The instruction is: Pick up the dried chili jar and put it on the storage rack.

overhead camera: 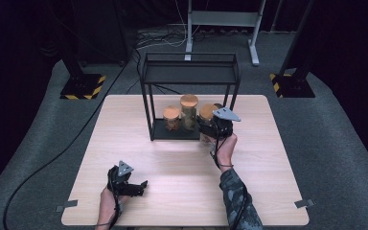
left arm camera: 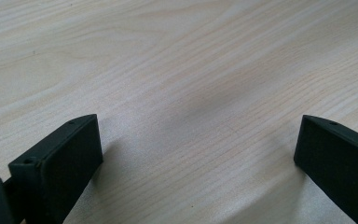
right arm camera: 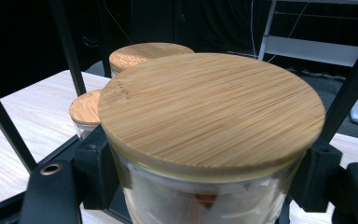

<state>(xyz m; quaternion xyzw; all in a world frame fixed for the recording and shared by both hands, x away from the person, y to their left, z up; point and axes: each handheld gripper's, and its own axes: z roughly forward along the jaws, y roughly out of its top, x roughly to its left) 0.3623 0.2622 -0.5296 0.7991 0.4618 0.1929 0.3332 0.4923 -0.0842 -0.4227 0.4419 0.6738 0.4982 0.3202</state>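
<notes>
The right gripper (overhead camera: 210, 128) is clamped on a glass jar (right arm camera: 205, 196) just under its round bamboo lid (right arm camera: 212, 109), one black jaw pressed to each side of the glass (the jar sits squarely between them). That jar stands at the right end of the black metal rack's (overhead camera: 190, 72) lower shelf, beside a taller jar (overhead camera: 189, 112) and a shorter jar (overhead camera: 171, 118) to its left. The left gripper (overhead camera: 141, 187) rests at the near left of the wooden table (overhead camera: 278, 191), jaws spread wide with nothing between them, well apart from the jars.
</notes>
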